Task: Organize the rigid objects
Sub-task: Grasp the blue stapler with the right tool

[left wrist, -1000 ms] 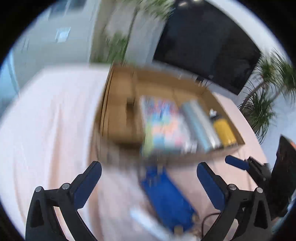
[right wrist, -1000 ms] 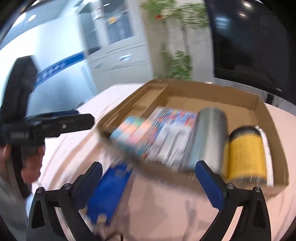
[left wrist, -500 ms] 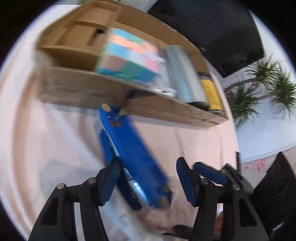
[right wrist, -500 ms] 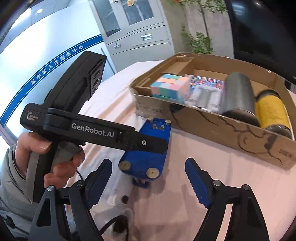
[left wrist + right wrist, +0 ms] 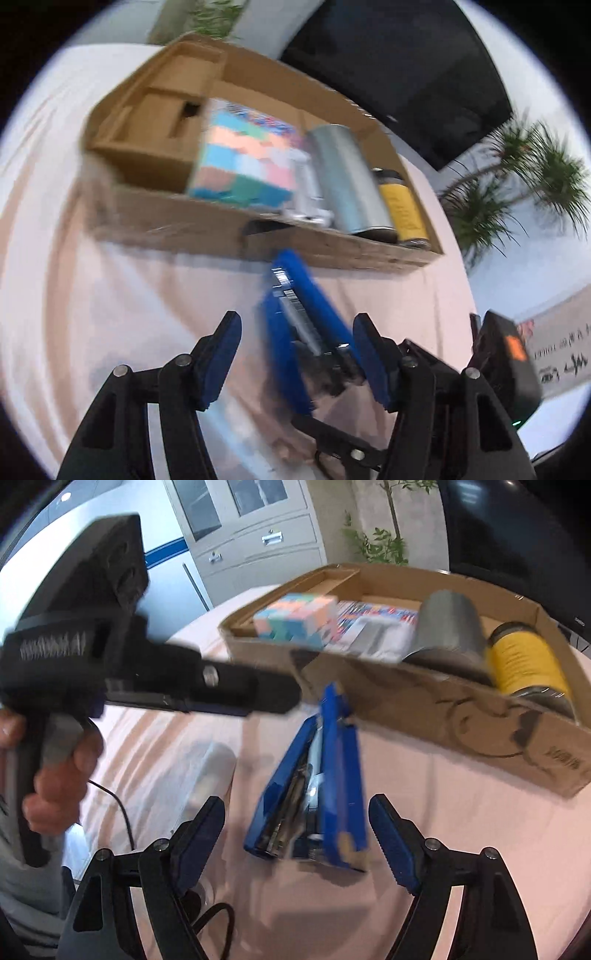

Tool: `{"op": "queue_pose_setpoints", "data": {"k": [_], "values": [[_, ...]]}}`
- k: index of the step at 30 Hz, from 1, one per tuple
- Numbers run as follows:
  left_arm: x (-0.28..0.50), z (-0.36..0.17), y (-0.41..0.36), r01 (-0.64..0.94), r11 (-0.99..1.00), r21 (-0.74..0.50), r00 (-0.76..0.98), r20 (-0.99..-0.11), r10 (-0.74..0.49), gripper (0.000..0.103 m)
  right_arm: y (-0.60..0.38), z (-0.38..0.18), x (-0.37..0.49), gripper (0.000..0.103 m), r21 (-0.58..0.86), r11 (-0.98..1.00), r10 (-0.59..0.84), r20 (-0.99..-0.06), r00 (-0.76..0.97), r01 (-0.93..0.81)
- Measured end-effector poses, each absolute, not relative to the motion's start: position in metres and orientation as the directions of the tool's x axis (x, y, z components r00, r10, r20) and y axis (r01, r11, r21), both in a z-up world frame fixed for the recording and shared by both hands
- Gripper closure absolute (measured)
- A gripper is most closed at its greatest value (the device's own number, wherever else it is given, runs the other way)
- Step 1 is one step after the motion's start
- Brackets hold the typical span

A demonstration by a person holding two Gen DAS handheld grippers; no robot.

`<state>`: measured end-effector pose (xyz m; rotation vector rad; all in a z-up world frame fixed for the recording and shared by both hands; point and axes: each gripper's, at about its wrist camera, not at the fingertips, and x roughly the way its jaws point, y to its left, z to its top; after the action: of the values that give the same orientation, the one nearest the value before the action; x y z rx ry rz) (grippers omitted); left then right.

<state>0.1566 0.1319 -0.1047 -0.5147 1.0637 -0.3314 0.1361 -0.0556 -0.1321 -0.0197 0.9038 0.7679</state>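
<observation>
My left gripper (image 5: 297, 360) has just been closing — its jaws stand apart around the blue stapler (image 5: 303, 332), the right pad looks close against it, the left one clear; whether it grips I cannot tell. My right gripper (image 5: 295, 840) has narrowed too but stays parted, with the stapler (image 5: 317, 794) lying between and beyond its pads, touching neither. The stapler's long axis runs from me toward the cardboard box (image 5: 424, 701) — its far end near the box's front wall. Bare pink cloth (image 5: 129, 295) lies open at left.
</observation>
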Motion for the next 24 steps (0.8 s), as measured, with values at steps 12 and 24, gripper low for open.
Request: {"op": "queue_pose_setpoints", "data": {"k": [12,24], "values": [[0.163,-0.111,0.114,0.036,0.807,-0.590,0.401,-0.731,-0.552,0.042,-0.116,-0.157,0.165,0.054,0.684,0.641,0.767,-0.579,0.276,-0.348],[0.182,-0.130,0.052,0.101,0.772,-0.627,0.298,-0.722,-0.625,0.031,-0.183,-0.099,0.141,0.026,0.367,0.839,0.535,-0.687,0.492,-0.401]]}}
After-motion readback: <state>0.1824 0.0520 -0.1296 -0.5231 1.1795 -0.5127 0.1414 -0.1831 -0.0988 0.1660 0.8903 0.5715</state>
